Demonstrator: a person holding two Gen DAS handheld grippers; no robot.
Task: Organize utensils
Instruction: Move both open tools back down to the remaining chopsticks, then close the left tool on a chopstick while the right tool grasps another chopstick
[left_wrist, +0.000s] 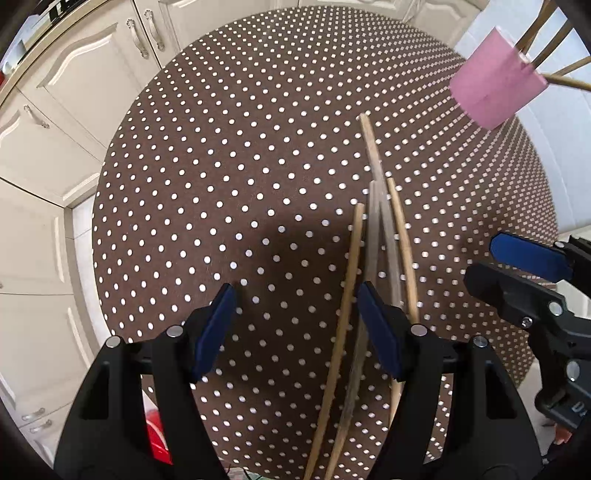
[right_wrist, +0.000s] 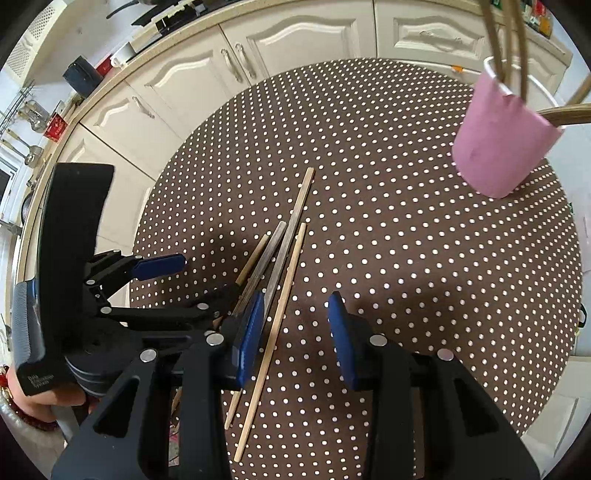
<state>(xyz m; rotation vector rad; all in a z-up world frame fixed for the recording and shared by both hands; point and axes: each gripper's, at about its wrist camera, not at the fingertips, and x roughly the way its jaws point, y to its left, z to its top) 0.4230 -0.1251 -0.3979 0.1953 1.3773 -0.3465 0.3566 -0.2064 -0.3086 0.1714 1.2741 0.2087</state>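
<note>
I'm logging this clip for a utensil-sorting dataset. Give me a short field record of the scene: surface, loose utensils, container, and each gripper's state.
surface: round table with a brown polka-dot cloth
loose utensils: four chopsticks lying side by side, two pale and two greyish
container: pink cup near the far edge, already holding several sticks
left gripper: open, over the chopsticks, nothing held
right gripper: open, one pale chopstick between its jaws, not gripped
background: cream cabinets

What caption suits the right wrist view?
Open right hand-held gripper above chopsticks on a dotted table, pink cup beyond.
</note>
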